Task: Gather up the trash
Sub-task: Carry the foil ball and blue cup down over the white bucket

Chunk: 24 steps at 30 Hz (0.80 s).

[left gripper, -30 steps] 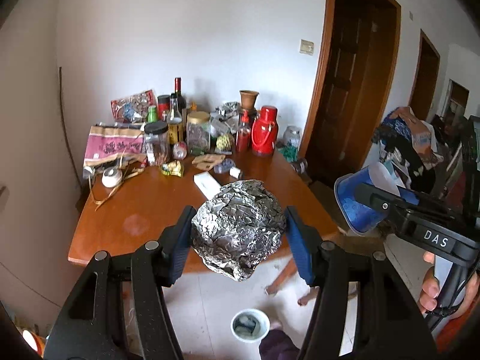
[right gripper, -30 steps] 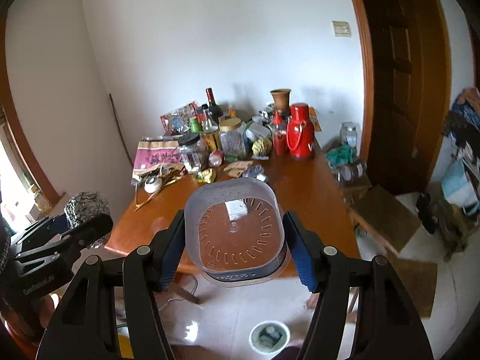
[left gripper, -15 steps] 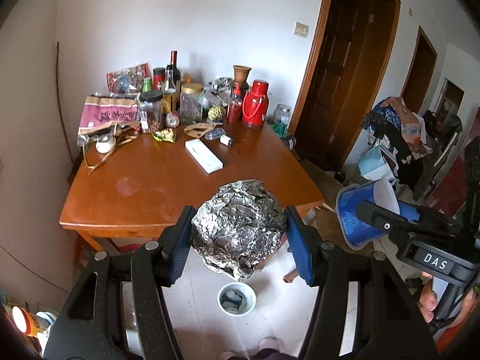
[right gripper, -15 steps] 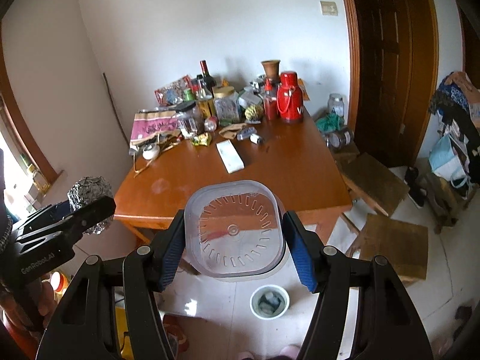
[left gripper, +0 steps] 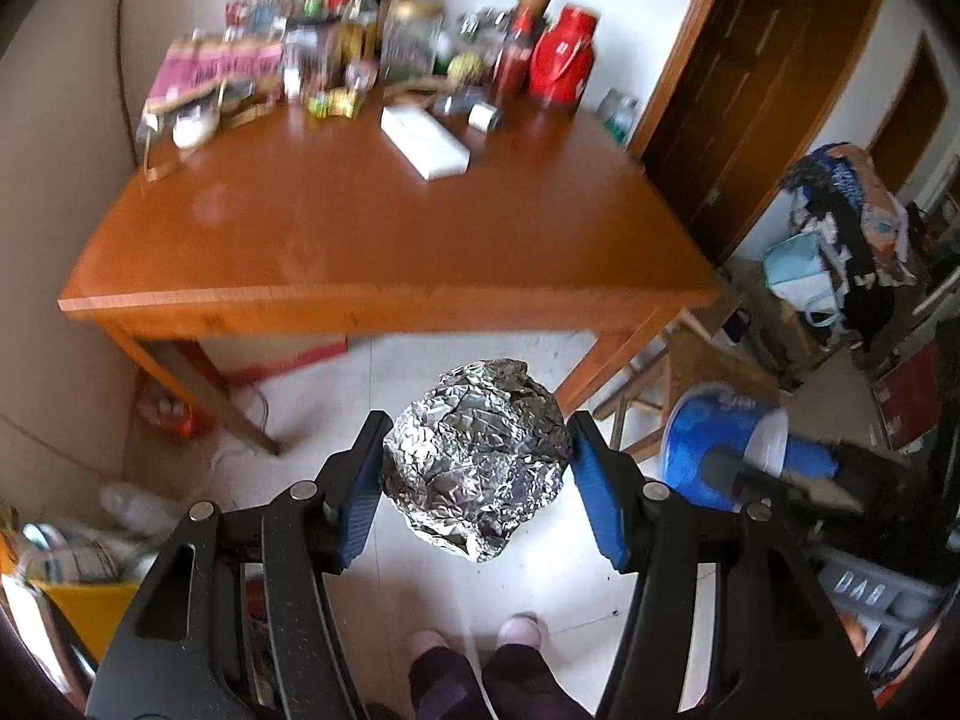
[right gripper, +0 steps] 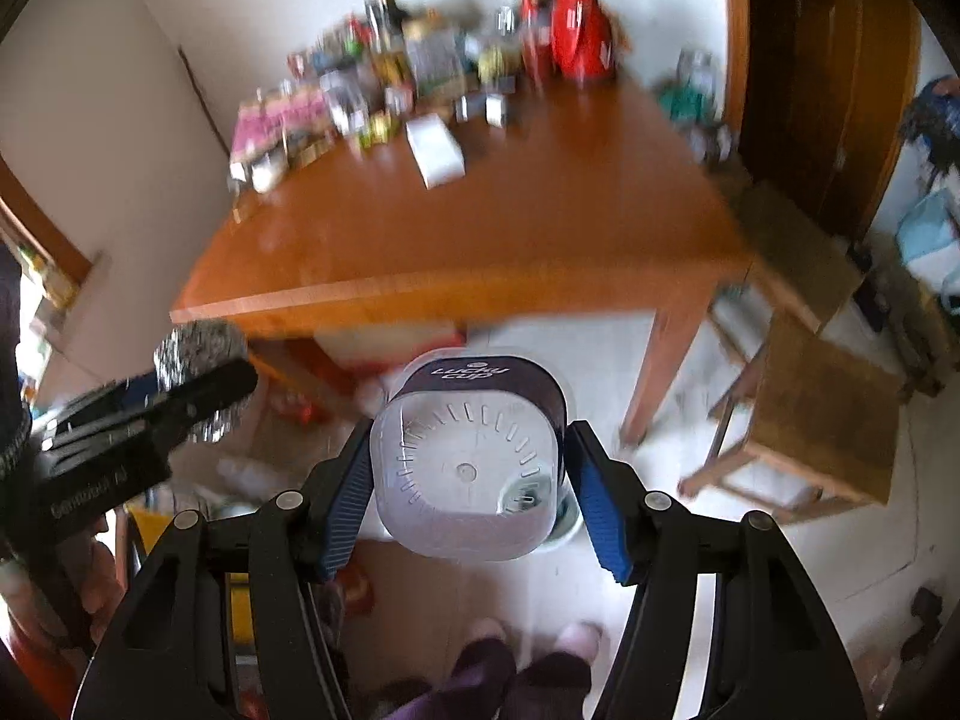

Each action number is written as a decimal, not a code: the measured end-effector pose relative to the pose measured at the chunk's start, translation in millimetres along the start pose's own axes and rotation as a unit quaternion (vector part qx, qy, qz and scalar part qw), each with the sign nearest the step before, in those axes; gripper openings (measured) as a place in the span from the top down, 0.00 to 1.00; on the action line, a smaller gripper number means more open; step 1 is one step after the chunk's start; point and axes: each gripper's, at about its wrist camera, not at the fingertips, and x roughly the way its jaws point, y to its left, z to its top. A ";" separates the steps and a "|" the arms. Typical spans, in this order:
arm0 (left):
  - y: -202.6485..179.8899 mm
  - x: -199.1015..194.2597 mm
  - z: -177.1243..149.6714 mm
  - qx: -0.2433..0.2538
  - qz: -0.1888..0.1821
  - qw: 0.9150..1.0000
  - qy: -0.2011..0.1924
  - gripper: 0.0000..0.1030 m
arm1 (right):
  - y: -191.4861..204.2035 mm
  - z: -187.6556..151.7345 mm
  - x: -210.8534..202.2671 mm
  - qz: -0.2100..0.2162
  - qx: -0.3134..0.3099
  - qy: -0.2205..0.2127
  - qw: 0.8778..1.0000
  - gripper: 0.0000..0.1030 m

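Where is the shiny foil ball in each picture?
Left wrist view: the foil ball sits low in the middle, squeezed in the left hand-held gripper.
Right wrist view: the same foil ball shows at the left edge, partly hidden behind that hand-held gripper's black finger.
Shared landmark: the white box on the wooden table, also seen in the right view.

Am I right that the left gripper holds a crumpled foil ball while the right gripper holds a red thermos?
Not quite. The left gripper does hold the foil ball, but the right wrist view shows the right gripper clamping a clear plastic cup. The red thermos stands on the table.
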 end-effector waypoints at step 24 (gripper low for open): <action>73.4 269.7 -141.6 -0.050 0.060 0.989 0.128 0.43 | -58.6 -72.0 259.2 -0.003 -0.023 0.099 0.995 0.43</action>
